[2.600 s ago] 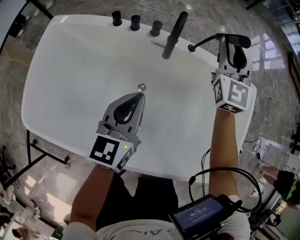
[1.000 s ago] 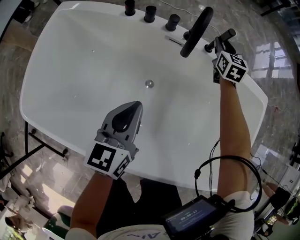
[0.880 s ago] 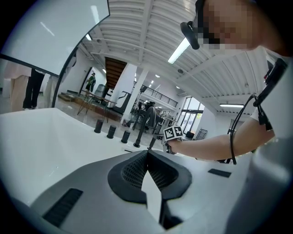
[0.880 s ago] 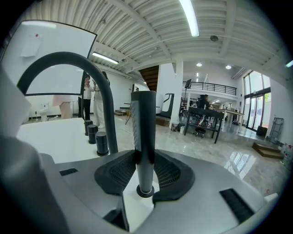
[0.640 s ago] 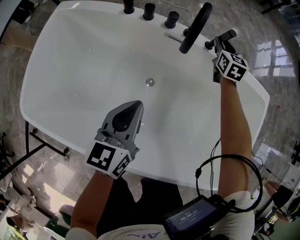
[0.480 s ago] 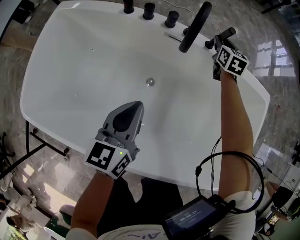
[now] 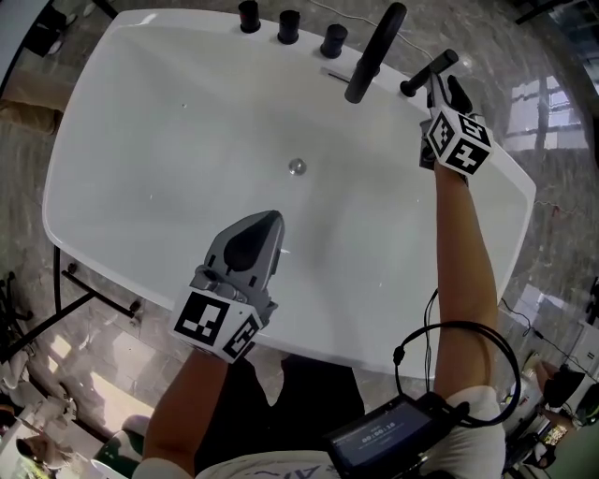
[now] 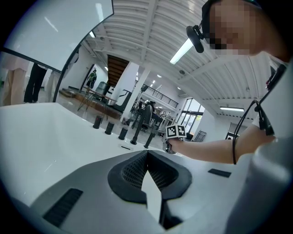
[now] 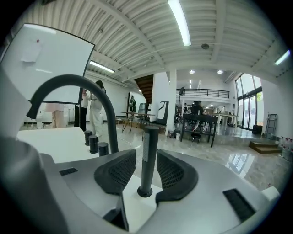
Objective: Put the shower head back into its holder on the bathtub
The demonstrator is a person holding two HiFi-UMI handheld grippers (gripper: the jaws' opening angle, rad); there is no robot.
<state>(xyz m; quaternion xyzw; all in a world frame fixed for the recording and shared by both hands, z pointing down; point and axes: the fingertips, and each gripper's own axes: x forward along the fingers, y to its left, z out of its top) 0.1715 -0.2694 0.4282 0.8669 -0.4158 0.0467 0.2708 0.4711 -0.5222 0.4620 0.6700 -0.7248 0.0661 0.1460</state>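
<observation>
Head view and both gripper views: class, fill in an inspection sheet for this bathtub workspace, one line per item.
Surface: white bathtub, with a drain in its floor.
Job's things: shower head stands upright in its holder on the rim, beside the spout and three knobs.
Clutter: nothing seen.
Grippers: right gripper open, jaws just widened, one on either side of the shower head; left gripper shut, empty, over the tub.
Cables: black cable loops by the person's right arm.
Surroundings: marble floor.
</observation>
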